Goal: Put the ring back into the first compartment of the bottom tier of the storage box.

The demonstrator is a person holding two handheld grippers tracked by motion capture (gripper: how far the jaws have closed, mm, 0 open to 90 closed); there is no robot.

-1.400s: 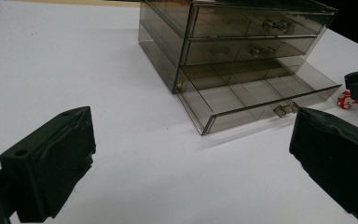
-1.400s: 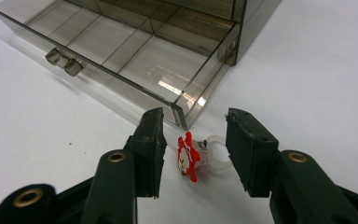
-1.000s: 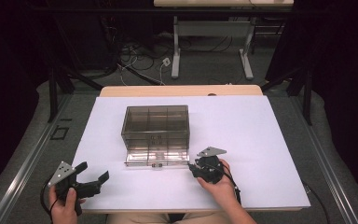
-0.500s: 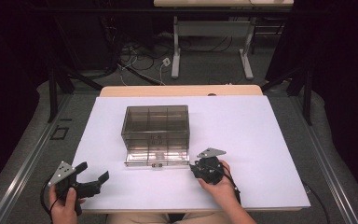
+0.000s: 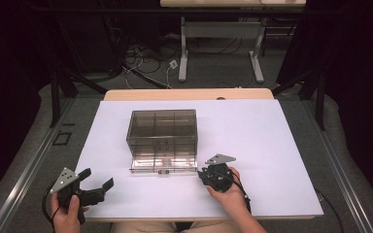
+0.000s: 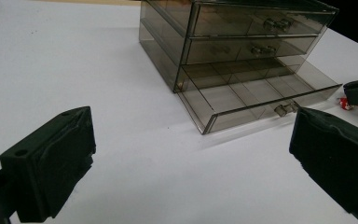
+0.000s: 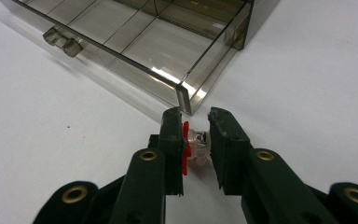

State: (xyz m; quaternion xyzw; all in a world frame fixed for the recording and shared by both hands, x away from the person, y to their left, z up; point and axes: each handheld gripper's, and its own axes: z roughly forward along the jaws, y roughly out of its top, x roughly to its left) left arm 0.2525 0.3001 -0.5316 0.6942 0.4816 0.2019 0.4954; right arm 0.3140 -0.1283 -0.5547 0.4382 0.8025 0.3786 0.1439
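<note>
White sheeting is covering the table [image 5: 272, 145], with a strip of bare wood showing along its far edge and dark floor, cables and a pale desk frame lying beyond; on the sheet a smoky transparent drawer cabinet [image 5: 162, 131] is standing near the middle, and its bottom drawer [image 5: 163, 164] is sitting pulled out toward the person, its divided compartments showing bare through the plastic in the left gripper view [image 6: 242, 95].

At the near right, a hand is holding the right gripper [image 5: 208, 174] low over the sheet, just beside the front right corner of the open drawer; its jaws have just been closing, and in the right gripper view they are pressing from both sides on a small red-and-clear piece [image 7: 195, 145], which is sitting between the pads and right at the table surface, close to the drawer's corner but outside it; what the piece is exactly is too small to tell. That same piece is peeking out as a speck of red at the right edge of the left gripper view [image 6: 345, 103], beside the other gripper's dark jaw.

At the near left edge of the table, the other hand is holding the left gripper [image 5: 97, 180] well apart from the cabinet; its jaws are standing wide apart with nothing between them, pointing across the sheet toward the drawer's front.
</note>
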